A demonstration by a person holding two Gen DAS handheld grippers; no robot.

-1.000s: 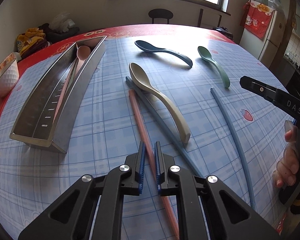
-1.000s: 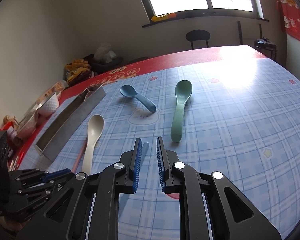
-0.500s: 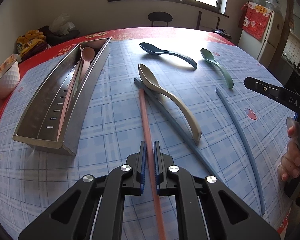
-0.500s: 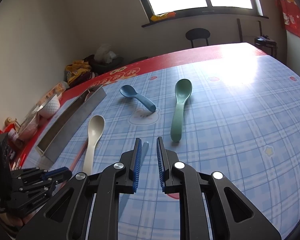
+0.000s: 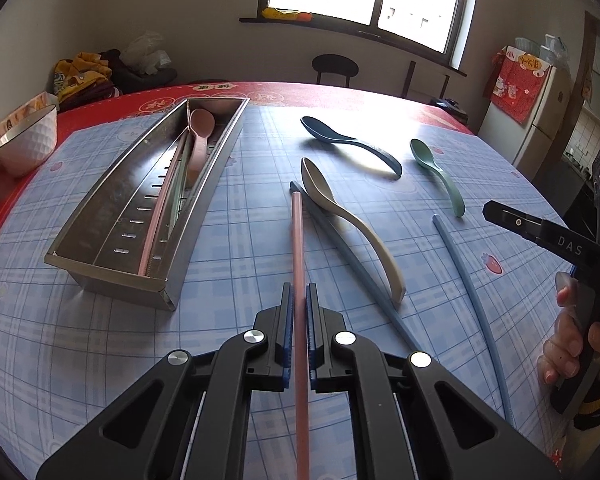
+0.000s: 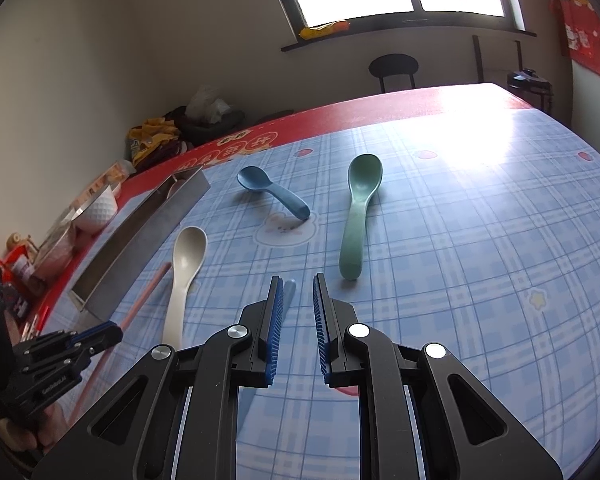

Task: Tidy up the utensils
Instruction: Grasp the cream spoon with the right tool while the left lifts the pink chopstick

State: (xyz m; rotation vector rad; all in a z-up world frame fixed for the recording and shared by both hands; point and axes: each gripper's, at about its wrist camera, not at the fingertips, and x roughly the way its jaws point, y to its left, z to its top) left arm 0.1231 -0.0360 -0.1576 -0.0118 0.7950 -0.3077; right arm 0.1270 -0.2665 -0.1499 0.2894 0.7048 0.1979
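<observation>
My left gripper [image 5: 299, 300] is shut on a pink chopstick [image 5: 298, 240], held off the table and pointing away. A steel utensil tray [image 5: 112, 216] to its left holds a pink spoon [image 5: 200, 136], a pink chopstick and a green one. On the cloth lie a beige spoon [image 5: 340, 216], a dark blue spoon [image 5: 348, 144], a green spoon [image 5: 440, 172] and two blue chopsticks [image 5: 472, 300]. My right gripper [image 6: 296, 292] is open and empty, above a blue chopstick's tip [image 6: 289, 286], with the green spoon [image 6: 358, 208] ahead.
A white bowl [image 5: 28, 140] stands at the table's left edge beside other dishes. A pile of clothes and bags [image 5: 100, 68] sits beyond the far left edge. A black chair [image 5: 335, 68] stands behind the table. The right gripper shows at the right [image 5: 556, 240].
My left gripper has closed on the pink chopstick, lifted it off the cloth and drawn it back. The right gripper has barely moved.
</observation>
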